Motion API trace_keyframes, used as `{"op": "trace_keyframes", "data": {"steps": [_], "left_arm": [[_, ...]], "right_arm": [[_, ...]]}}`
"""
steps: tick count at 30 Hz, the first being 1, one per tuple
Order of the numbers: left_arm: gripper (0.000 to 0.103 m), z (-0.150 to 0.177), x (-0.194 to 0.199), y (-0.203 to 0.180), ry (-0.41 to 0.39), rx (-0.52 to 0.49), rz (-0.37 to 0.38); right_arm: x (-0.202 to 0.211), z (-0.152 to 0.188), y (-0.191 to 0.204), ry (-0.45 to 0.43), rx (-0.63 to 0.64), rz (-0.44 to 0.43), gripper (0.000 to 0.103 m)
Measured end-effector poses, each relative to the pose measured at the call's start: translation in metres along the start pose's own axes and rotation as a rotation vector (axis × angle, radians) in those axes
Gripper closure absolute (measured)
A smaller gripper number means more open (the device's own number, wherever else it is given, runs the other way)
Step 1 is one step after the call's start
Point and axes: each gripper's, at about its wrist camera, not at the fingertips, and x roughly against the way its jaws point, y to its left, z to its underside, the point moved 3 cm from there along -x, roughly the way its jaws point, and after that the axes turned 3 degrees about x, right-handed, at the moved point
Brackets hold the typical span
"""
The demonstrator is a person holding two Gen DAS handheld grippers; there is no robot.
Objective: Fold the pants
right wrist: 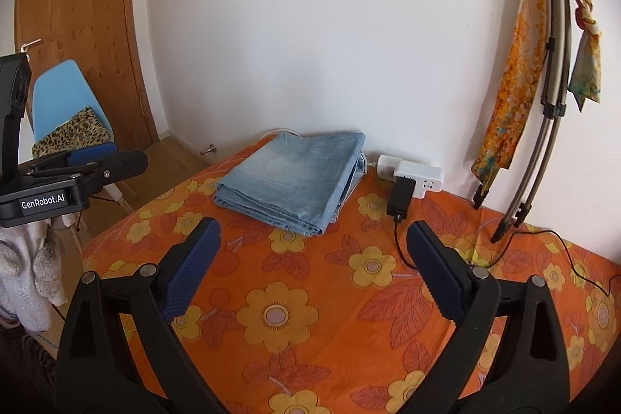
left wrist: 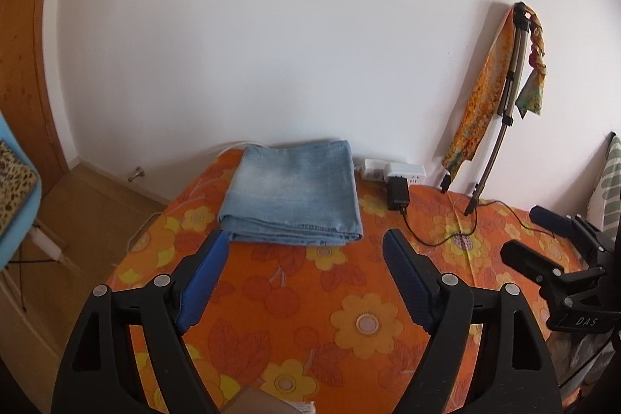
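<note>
1. The light-blue denim pants (left wrist: 292, 194), folded into a compact rectangular stack, lie at the far edge of the orange flower-print cloth-covered table (left wrist: 310, 297), close to the white wall. In the right wrist view the same stack (right wrist: 295, 177) sits far and a little left of centre.
2. Left gripper (left wrist: 306, 243): black frame, blue pads, jaws spread wide, nothing between them. Its left finger (left wrist: 205, 278) has its tip just short of the stack's near left corner; I cannot tell whether it touches.
3. Right gripper (right wrist: 314, 239): also spread wide and empty. The stack lies ahead and slightly left of its gap, apart from both pads.
4. Key relation: the pants are straight ahead of both tools, beyond the fingertips. The left gripper looks nearer. Layered fold edges face the grippers; the stack's longer side seems to run away toward the wall, though fisheye distortion makes this uncertain.
5. Judgement: folding looks essentially done. Any further move would be a forward reach to the near hem.
6. Beside the stack's right edge: a white power strip (right wrist: 411, 173) with a black adapter (right wrist: 400, 197) plugged in, cable trailing across the cloth. Worth avoiding.
</note>
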Motion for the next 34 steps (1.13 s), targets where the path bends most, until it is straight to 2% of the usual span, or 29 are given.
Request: {"op": "trace_keyframes", "data": {"steps": [3, 5, 12, 21, 34], "left_arm": [[0.021, 0.018, 0.013, -0.005, 0.010, -0.014, -0.033], [0.021, 0.027, 0.020, -0.008, 0.016, -0.005, -0.028], [0.021, 0.049, 0.028, -0.015, 0.058, 0.027, -0.034], [0.021, 0.051, 0.036, -0.018, 0.036, 0.020, -0.051], [0.021, 0.058, 0.033, -0.026, 0.037, -0.012, -0.050]], "right_arm": [[0.019, 0.015, -0.002, -0.016, 0.002, 0.020, 0.003], [0.032, 0.022, -0.002, -0.030, 0.001, 0.033, 0.000], [0.050, 0.041, -0.003, -0.051, 0.004, 0.055, 0.000], [0.041, 0.060, -0.001, -0.028, -0.001, 0.043, 0.000], [0.034, 0.068, -0.006, -0.017, -0.022, 0.041, 0.000]]}}
